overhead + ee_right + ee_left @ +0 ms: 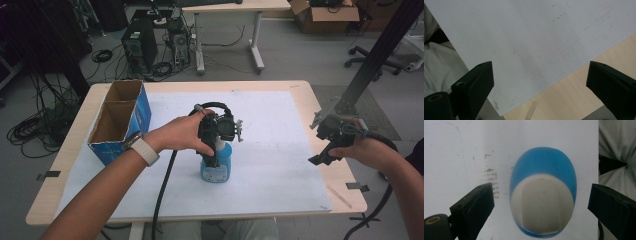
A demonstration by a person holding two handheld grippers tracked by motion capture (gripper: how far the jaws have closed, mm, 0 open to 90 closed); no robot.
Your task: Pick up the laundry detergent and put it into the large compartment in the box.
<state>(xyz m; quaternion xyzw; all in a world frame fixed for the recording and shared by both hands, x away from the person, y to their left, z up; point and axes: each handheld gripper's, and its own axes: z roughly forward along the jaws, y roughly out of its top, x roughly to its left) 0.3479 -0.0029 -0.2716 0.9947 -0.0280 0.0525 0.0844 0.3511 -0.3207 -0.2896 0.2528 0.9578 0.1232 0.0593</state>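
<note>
In the high view, one blue cardboard box (120, 120) with two open compartments is seen at the table's (300, 90) left; nothing can be made out inside. One blue bottle (217, 167) stands mid-sheet, partly hidden beneath the left gripper (216, 150).

In the left gripper view, the jaws are spread wide either side of the bottle's white cap (541, 205), untouched.

In the right gripper view, the right gripper (540, 87) is held agape over the white sheet (524, 37), with nothing between its jaws.

A blue bottle (216, 167) with a white cap (541, 206) is stood upright near the middle of the white sheet (280, 150). An oval outline is seen from directly above, blue body ringing the cap.
</note>
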